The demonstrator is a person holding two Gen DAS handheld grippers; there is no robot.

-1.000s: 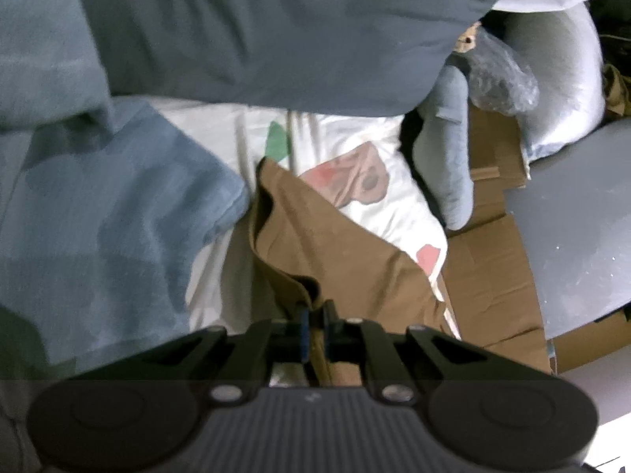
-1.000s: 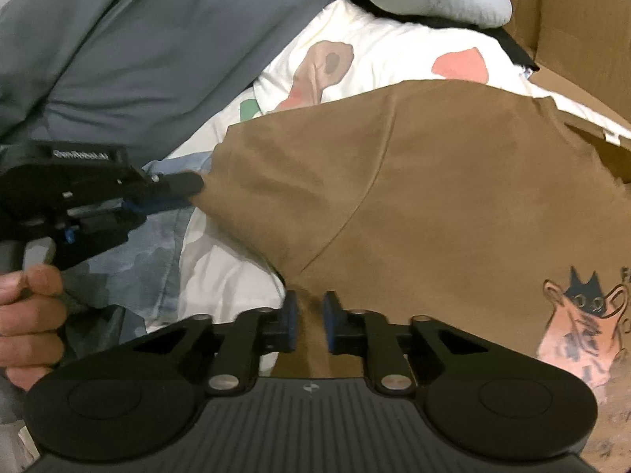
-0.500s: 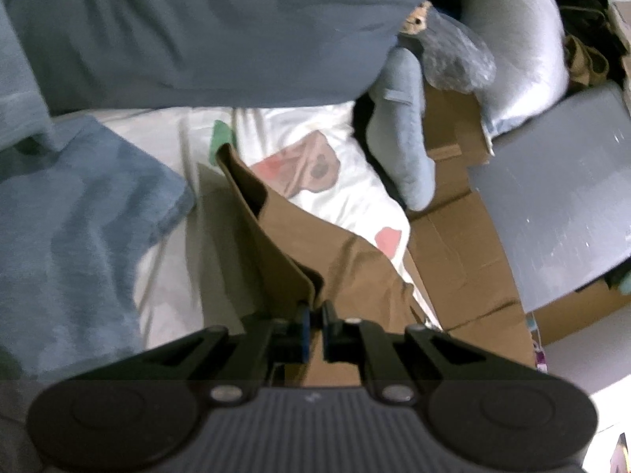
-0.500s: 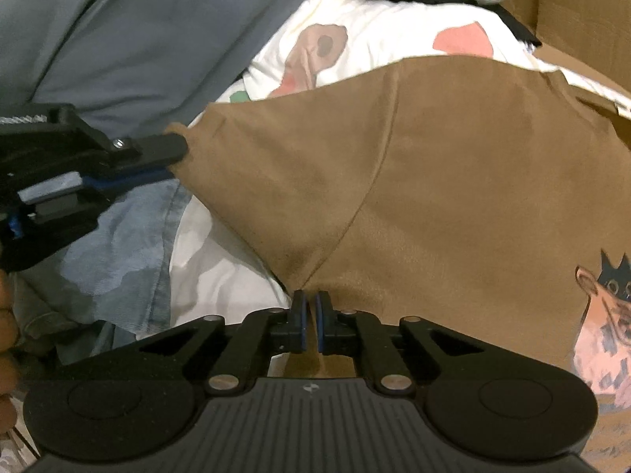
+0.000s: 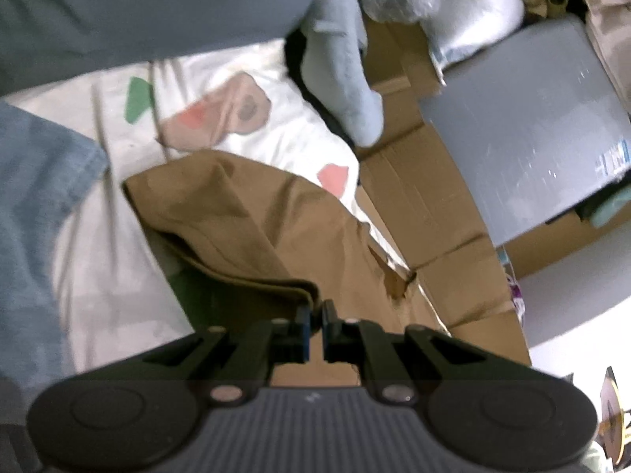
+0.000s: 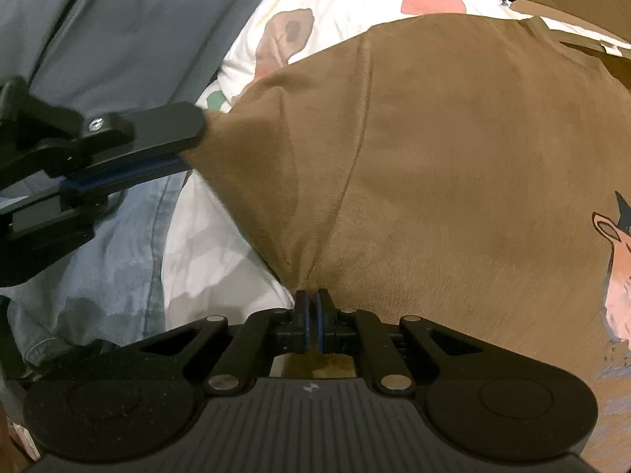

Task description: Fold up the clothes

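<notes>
The brown cotton T-shirt (image 6: 453, 165) lay across the frame's centre on the white patterned bed sheet (image 6: 221, 260). Each hand-held gripper, left (image 6: 189, 146) and right (image 6: 314, 307), was clenched on its sleeve-side edge, probably to fold it inward.

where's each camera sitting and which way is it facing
Left wrist: rides on the left tool, looking down along its shut fingers at the brown t-shirt sleeve edge it pinches, with the printed sheet and cardboard beyond.
Right wrist: rides on the right tool, shut on the shirt's edge, facing across the shirt; the left tool enters from the left.
Shared: the shirt, the sheet, the left tool.
</notes>
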